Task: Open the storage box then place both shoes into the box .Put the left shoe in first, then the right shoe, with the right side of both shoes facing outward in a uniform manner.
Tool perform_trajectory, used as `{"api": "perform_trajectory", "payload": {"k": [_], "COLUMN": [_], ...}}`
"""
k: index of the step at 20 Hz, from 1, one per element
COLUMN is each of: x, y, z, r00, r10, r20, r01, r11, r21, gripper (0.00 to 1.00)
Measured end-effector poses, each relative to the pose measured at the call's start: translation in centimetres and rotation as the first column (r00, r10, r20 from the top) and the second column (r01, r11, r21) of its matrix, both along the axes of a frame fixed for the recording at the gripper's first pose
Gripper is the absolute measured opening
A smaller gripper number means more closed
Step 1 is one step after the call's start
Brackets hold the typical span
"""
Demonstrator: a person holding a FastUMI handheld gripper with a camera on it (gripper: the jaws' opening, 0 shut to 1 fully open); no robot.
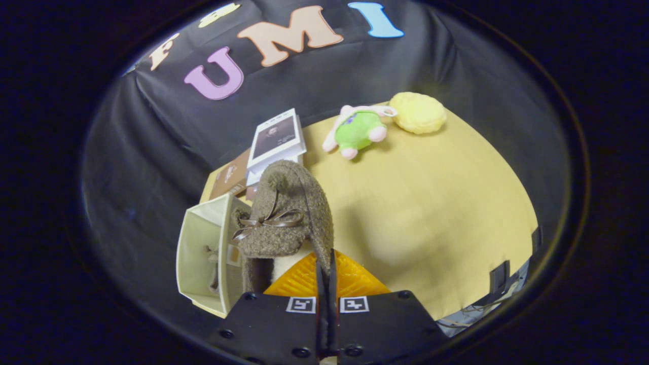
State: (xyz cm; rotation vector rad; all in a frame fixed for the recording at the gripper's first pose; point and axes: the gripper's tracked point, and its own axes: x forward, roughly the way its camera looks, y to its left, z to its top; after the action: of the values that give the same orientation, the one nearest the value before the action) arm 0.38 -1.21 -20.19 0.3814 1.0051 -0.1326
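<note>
Gripper view: a brown fuzzy shoe (286,213) with a thin ribbon bow (268,222) and a pompom hangs lifted above the table, just ahead of the fingers, its collar edge pinched between them. The gripper (326,263) is almost fully closed, the two fingers pressed together on the thin edge of the shoe's opening, with only a narrow slit between them. Just beside the shoe, on its left, stands the cream storage box (203,253), its opening turned toward the camera; a dark shape lies inside it, too unclear to identify. Beyond the shoe, a stack of books (271,144) rests at the far corner of the tan tabletop (436,203). Well apart, further along the far edge, lie a green plush toy (359,131) and, touching it, a yellow round cushion (418,112).
</note>
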Motion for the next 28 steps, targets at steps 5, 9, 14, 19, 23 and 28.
{"api": "perform_trajectory", "payload": {"k": [5, 9, 14, 19, 23, 28], "x": [1.6, 2.4, 2.8, 2.0, 2.3, 2.6], "y": [6.2, 11.2, 16.1, 18.5, 19.0, 18.4], "z": [1.7, 2.4, 0.9, -2.4, -2.7, -1.8], "r00": [0.999, 0.998, 0.995, 0.991, 0.991, 0.993], "r10": [0.03, 0.053, 0.097, 0.123, 0.121, 0.118], "r20": [0.026, 0.04, 0.015, -0.058, -0.054, -0.014], "r01": [-0.032, -0.057, -0.099, -0.117, -0.117, -0.117], "r11": [0.998, 0.992, 0.987, 0.988, 0.991, 0.992], "r21": [0.061, 0.111, 0.126, 0.102, 0.069, 0.046], "gripper": [0.04, 0.04, 0.04, 0.04, 0.08, 0.21]}}
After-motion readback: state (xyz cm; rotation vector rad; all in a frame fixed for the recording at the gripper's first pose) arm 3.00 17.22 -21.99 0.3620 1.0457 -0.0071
